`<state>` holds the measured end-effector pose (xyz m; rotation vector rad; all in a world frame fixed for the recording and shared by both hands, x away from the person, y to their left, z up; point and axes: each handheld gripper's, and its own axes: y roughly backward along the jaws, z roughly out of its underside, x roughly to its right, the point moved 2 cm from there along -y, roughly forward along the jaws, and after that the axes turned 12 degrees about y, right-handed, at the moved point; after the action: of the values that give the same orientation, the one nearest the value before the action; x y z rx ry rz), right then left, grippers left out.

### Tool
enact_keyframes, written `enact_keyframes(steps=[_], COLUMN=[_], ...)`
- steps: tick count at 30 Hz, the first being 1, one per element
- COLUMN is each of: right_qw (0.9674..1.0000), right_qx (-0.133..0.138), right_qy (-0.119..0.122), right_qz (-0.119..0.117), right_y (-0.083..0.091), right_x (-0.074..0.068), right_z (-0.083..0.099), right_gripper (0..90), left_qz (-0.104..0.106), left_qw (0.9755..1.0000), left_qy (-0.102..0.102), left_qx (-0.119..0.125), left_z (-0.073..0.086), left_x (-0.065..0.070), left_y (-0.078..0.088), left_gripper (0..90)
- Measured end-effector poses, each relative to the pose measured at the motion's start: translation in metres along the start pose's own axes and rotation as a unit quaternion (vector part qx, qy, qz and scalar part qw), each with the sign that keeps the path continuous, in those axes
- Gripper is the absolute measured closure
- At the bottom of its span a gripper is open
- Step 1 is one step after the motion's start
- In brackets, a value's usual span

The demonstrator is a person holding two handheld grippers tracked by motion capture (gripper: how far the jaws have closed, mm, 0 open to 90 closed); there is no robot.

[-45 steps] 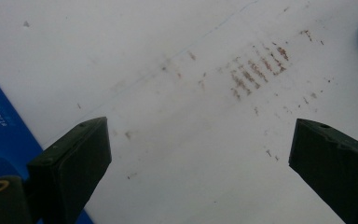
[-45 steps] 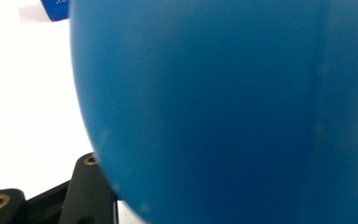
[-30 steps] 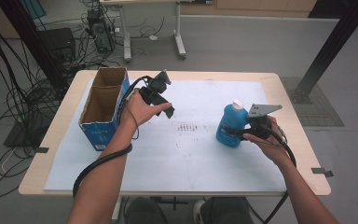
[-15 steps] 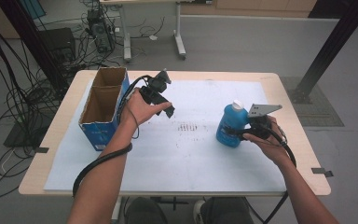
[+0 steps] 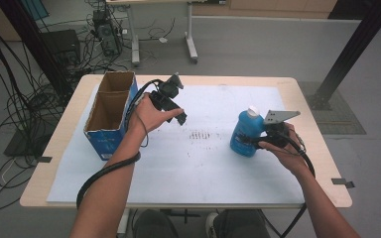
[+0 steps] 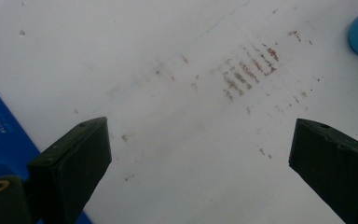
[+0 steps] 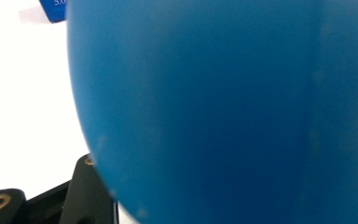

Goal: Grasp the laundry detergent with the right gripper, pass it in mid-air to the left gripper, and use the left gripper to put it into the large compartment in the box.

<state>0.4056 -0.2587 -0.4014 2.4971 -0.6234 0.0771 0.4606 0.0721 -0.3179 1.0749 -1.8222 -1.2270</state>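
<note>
White table [image 5: 198,168], blue bottle [image 5: 243,134] in right claw [image 5: 256,140]

Both bare forearms are reaching in over the table from the near edge. The left hand [image 5: 151,116] is holding the left gripper [image 5: 181,118] raised, its nose tilting down and toward the middle; in the left gripper view its two black jaws are standing wide apart with nothing between them. The right hand [image 5: 283,148] is wrapping around the right gripper [image 5: 250,141], which is pointing level toward the left, its grey three-cornered plate up. Its jaws are clamping tight on what they are holding. A black cable is trailing back along each forearm.
</note>
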Motion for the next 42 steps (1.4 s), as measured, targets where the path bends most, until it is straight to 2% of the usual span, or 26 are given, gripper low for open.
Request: enact_keyframes(steps=[8,10,12,13,14,15,16,18,19,20,21,22,23,24,25,26,30,31,32,33,34,35,39,40,41,42], right_qw=[0.9999,0.9996,0.9994,0.9992,0.9992,0.9991,0.9991,0.999,0.999,0.999,0.999,0.999,0.9989,0.9989,0.9988,0.9988,0.9984,0.9984,0.9982,0.9982,0.998,0.998,0.9965,0.9965,0.9955,0.9955], right_qx=[-0.006,-0.013,-0.012,-0.012,-0.012,-0.015,-0.015,-0.022,-0.022,-0.022,-0.022,-0.022,-0.021,-0.021,-0.022,-0.022,-0.026,-0.026,-0.028,-0.028,-0.027,-0.027,-0.022,-0.022,-0.019,-0.019], right_qy=[-0.012,-0.021,-0.029,-0.033,-0.033,-0.035,-0.035,-0.035,-0.034,-0.034,-0.034,-0.034,-0.034,-0.034,-0.034,-0.034,-0.025,-0.025,-0.016,-0.016,-0.007,-0.007,0.011,0.011,0.022,0.022], right_qz=[-0.005,-0.013,-0.017,-0.018,-0.018,-0.016,-0.016,-0.017,-0.018,-0.018,-0.021,-0.021,-0.025,-0.025,-0.029,-0.029,-0.043,-0.043,-0.05,-0.05,-0.057,-0.057,-0.079,-0.079,-0.09,-0.09], right_y=[0.0,-0.001,-0.001,-0.002,-0.002,-0.002,-0.002,-0.004,-0.004,-0.004,-0.005,-0.005,-0.006,-0.006,-0.008,-0.008,-0.014,-0.014,-0.018,-0.018,-0.023,-0.023,-0.038,-0.038,-0.047,-0.047], right_x=[0.003,0.005,0.006,0.007,0.007,0.008,0.008,0.01,0.011,0.011,0.012,0.012,0.013,0.013,0.015,0.015,0.018,0.018,0.018,0.018,0.018,0.018,0.013,0.013,0.011,0.011], right_z=[-0.002,-0.005,-0.007,-0.009,-0.009,-0.013,-0.013,-0.026,-0.031,-0.031,-0.041,-0.041,-0.052,-0.052,-0.064,-0.064,-0.092,-0.092,-0.104,-0.104,-0.114,-0.114,-0.136,-0.136,-0.144,-0.144], right_gripper=[43.1,43.2,43.3,43.3,43.3,43.3,43.3,43.3,43.3,43.3,43.3,43.3,43.3,43.3,43.3,43.3,43.3,43.3,43.3,43.3,43.3,43.3,43.2,43.2,43.3,43.3], left_qz=[0.007,0.011,0.01,0.01,0.01,0.01,0.01,0.008,0.01,0.01,0.011,0.011,0.013,0.013,0.013,0.013,0.011,0.012,0.02,0.02,0.025,0.025,0.023,0.023,0.027,0.027], left_qw=[0.9996,0.9988,0.9985,0.9974,0.9974,0.9962,0.9962,0.9948,0.9927,0.9927,0.9902,0.9902,0.9881,0.9881,0.9859,0.9859,0.9823,0.9814,0.9792,0.9792,0.977,0.977,0.9722,0.9722,0.9701,0.9701], left_qy=[-0.026,-0.047,-0.054,-0.07,-0.07,-0.085,-0.085,-0.101,-0.118,-0.118,-0.138,-0.138,-0.152,-0.152,-0.166,-0.166,-0.186,-0.19,-0.2,-0.2,-0.21,-0.21,-0.231,-0.231,-0.239,-0.239], left_qx=[0.0,-0.003,-0.005,-0.009,-0.009,-0.013,-0.013,-0.015,-0.017,-0.017,-0.019,-0.019,-0.02,-0.02,-0.021,-0.021,-0.022,-0.023,-0.026,-0.026,-0.027,-0.027,-0.032,-0.032,-0.033,-0.033], left_z=[0.0,-0.001,-0.001,-0.002,-0.002,-0.004,-0.004,-0.006,-0.007,-0.007,-0.008,-0.008,-0.009,-0.009,-0.011,-0.011,-0.014,-0.015,-0.016,-0.016,-0.018,-0.018,-0.021,-0.021,-0.022,-0.022], left_x=[0.005,0.007,0.008,0.009,0.009,0.01,0.01,0.01,0.01,0.01,0.01,0.01,0.011,0.011,0.012,0.012,0.01,0.009,0.008,0.008,0.008,0.008,0.01,0.01,0.01,0.01], left_y=[0.015,0.025,0.028,0.035,0.035,0.042,0.042,0.05,0.059,0.059,0.067,0.067,0.075,0.075,0.083,0.083,0.099,0.103,0.112,0.112,0.12,0.12,0.137,0.137,0.143,0.143], left_gripper=[6.0,6.0,6.0,5.9,5.9,5.9,5.8,5.7,5.7,5.8,5.8,5.7,5.6,5.5,5.5,5.5,5.3,5.3,5.3,5.3,5.3,5.3,5.3,5.3,5.3,5.3])
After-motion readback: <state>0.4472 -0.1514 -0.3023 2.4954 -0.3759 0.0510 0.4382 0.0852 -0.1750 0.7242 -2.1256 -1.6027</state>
